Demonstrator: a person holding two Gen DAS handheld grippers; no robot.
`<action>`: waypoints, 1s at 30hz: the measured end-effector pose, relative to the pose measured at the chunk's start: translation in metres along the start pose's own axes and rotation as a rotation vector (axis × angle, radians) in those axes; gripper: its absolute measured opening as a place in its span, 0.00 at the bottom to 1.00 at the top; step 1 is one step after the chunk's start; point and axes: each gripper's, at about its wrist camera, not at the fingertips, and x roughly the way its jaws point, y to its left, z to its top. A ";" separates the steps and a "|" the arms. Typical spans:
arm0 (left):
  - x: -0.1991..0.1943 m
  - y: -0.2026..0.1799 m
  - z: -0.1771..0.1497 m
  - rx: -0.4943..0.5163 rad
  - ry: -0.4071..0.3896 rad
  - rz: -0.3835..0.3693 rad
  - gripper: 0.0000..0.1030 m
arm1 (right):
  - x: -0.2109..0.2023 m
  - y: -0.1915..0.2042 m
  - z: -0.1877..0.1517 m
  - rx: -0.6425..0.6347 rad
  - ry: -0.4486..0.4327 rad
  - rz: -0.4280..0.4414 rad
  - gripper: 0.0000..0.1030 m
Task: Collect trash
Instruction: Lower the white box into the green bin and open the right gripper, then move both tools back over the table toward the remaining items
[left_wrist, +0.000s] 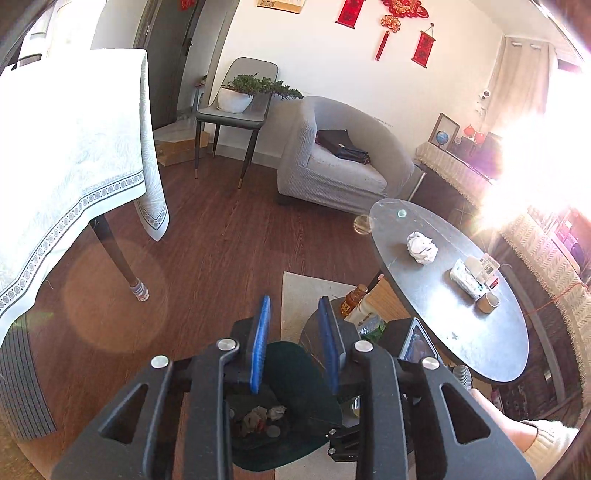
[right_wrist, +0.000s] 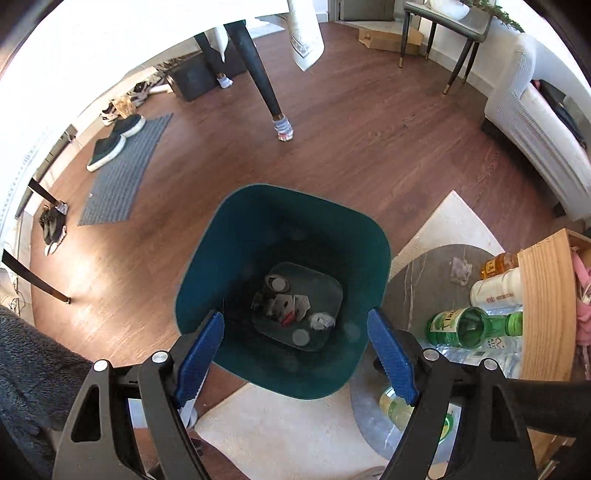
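Note:
A dark green trash bin (right_wrist: 284, 236) stands on the wood floor with crumpled paper and scraps (right_wrist: 295, 306) at its bottom. My right gripper (right_wrist: 295, 350) hangs open and empty right above the bin's near rim. My left gripper (left_wrist: 297, 339) is open and empty, also above the bin (left_wrist: 295, 373). A crumpled white paper ball (left_wrist: 422, 246) lies on the dark oval table (left_wrist: 480, 332) to the right in the left wrist view, apart from both grippers.
A tissue pack (left_wrist: 466, 282) and a tape roll (left_wrist: 488, 302) sit on the oval table. Bottles (right_wrist: 476, 326) stand on a low grey shelf (right_wrist: 424, 280) right of the bin. A clothed dining table (left_wrist: 70, 155), an armchair (left_wrist: 343, 162) and a side chair with a plant (left_wrist: 236, 99) ring the floor.

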 end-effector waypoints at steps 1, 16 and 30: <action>-0.001 -0.003 0.002 0.001 -0.006 -0.005 0.32 | -0.005 0.001 -0.001 -0.005 -0.012 0.014 0.79; 0.009 -0.048 0.022 0.079 -0.079 0.015 0.55 | -0.116 -0.006 -0.015 -0.026 -0.280 0.085 0.69; 0.049 -0.106 0.026 0.176 -0.077 -0.014 0.73 | -0.186 -0.065 -0.058 0.091 -0.430 -0.023 0.69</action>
